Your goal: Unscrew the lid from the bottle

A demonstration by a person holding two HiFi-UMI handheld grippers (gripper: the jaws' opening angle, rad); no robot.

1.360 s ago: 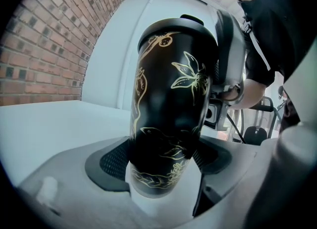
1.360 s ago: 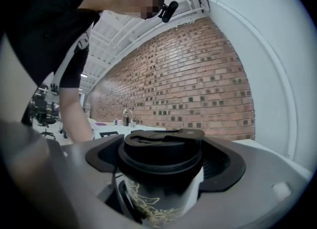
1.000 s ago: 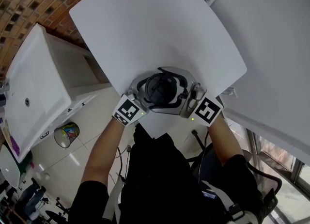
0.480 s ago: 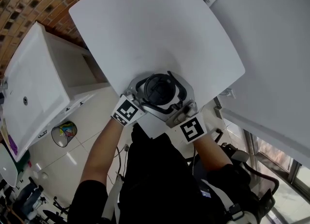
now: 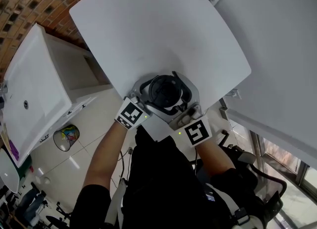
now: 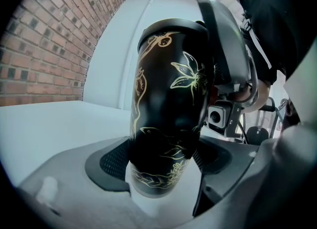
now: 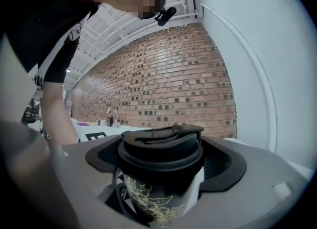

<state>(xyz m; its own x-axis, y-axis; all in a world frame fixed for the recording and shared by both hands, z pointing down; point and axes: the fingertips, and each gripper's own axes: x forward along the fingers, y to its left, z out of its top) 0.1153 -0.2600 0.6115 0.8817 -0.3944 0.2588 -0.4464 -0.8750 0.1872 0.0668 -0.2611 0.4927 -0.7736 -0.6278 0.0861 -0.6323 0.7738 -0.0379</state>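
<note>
The left gripper [image 6: 166, 163] is closed on the bottle [image 6: 168, 89]. Its two gray jaws are fairly wide apart, because the bottle is fat, and its dark pads [image 6: 114, 161] press on the low part of the bottle from both sides. The right gripper [image 7: 161, 166] comes in from the other side and sits higher up. Its jaws are wide apart too, and they are closing. The lid [image 7: 161, 148] is between them, and the pads [image 7: 223, 163] look as if they touch the lid's rim on both sides. The lid is black, with a flip part on top, and it is on the bottle. The bottle is black and shiny. It has thin gold drawings of flowers and leaves on its side. Each gripper has a cube with a black and white square marker [image 5: 131, 113] on it. In the head view the bottle is over the near edge of the white table [image 5: 163, 29], right in front of the person, with its top facing up. I cannot tell if its bottom rests on the table.
</note>
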